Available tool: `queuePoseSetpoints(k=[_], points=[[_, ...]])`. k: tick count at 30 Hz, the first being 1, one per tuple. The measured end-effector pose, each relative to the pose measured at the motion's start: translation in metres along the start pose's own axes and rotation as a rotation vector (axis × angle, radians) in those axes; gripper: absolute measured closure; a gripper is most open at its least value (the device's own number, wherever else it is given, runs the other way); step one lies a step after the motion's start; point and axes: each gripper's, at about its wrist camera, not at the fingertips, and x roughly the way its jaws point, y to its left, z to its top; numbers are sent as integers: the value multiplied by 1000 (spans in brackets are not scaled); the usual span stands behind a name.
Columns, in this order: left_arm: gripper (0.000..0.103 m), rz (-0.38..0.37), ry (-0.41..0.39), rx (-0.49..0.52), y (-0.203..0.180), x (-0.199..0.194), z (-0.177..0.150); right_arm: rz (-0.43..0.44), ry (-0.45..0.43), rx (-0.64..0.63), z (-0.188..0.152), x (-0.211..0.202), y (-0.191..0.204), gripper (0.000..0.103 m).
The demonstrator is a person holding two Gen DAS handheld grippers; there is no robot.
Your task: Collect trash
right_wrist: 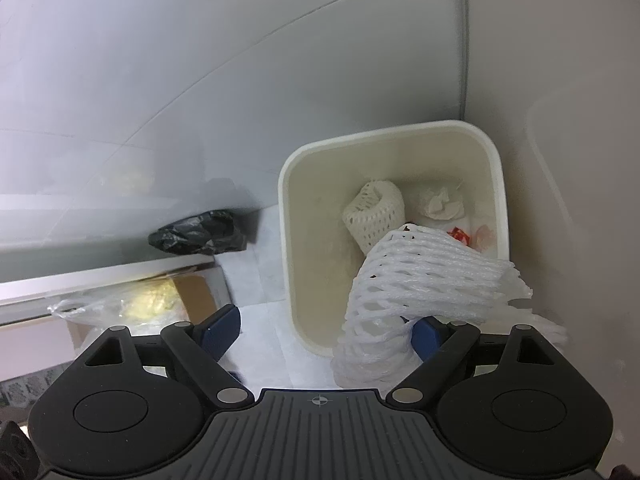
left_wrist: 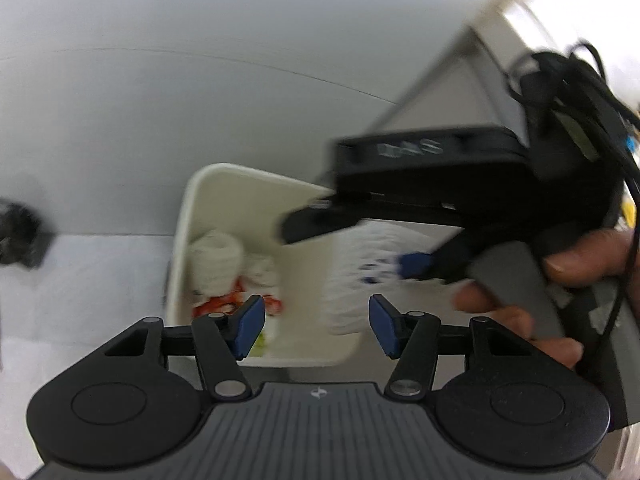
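A cream bin [right_wrist: 390,132] stands on the floor against a white wall. It holds a rolled foam net [right_wrist: 374,210], crumpled tissue [right_wrist: 440,200] and a red wrapper [right_wrist: 458,236]. My right gripper [right_wrist: 325,332] is wide open above the bin's near rim. A white foam net [right_wrist: 420,280] drapes over its right finger and hangs over the bin; the left pad is well clear of it. My left gripper [left_wrist: 316,326] hovers over the same bin [left_wrist: 188,208], open with nothing between its blue pads. A hand [left_wrist: 580,264] carries the right gripper at the upper right.
A crumpled black plastic bag [right_wrist: 200,234] lies on the floor left of the bin, by the wall. A cardboard box [right_wrist: 192,296] with a clear plastic bag [right_wrist: 120,304] on it sits under a ledge at the left. White floor shows between box and bin.
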Motion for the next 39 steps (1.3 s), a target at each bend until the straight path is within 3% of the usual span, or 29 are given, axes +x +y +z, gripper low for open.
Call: queuePoseSetpoints(k=[6,7,10,18,23,33,39], points=[[69,-98,47,-6,-2,26,4,11,11,-18,-3,-4,0,14],[78,-104,47,-10,-3,27,4,6,8,-22,-3,-6,0,14],[90,-99,54,-1,3,32,6,24,19,-30,-4,-10,-1,14],[96,82,65,-64,12,58,6,53,1,-45,-7,-25,8,14],[95,113,81,-119,21,70,12,38,-18,-77,-9,-37,13,14],[48,130,73,-98,14,64,11,35,-35,-66,-12,-46,5,14],[35,134,71,-94,8,46,15,50,-54,-84,-16,-53,8,14]])
